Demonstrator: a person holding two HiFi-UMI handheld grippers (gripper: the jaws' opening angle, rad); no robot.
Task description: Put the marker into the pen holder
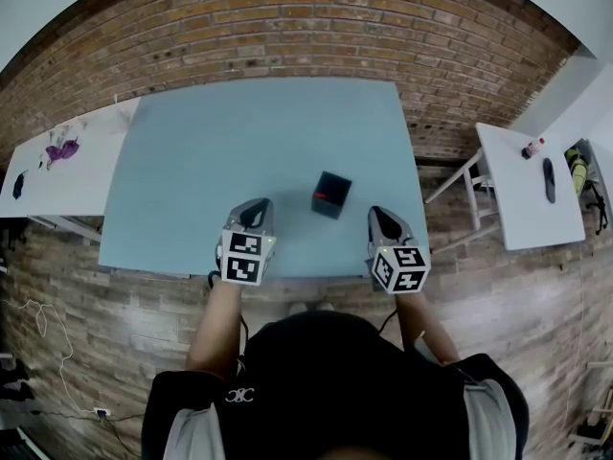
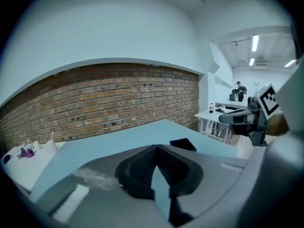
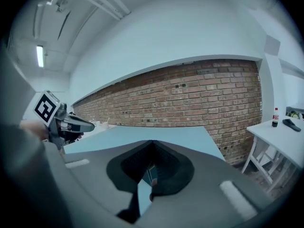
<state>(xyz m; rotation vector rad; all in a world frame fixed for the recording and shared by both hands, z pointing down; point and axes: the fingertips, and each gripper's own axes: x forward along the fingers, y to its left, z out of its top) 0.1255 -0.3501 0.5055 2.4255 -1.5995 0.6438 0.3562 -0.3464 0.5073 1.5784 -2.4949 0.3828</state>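
A black square pen holder stands on the light blue table, right of the middle, and a bit of red shows in its open top. No marker lies loose on the table. My left gripper hovers at the table's near edge, left of the holder, with its jaws shut and nothing between them. My right gripper is at the near edge to the holder's right, also shut. In the left gripper view the holder sits just past the closed jaws. The right gripper view shows closed jaws over bare table.
A white side table at the left carries a purple item. Another white table at the right holds a small bottle and a dark object. Brick floor surrounds the tables. A person stands far off.
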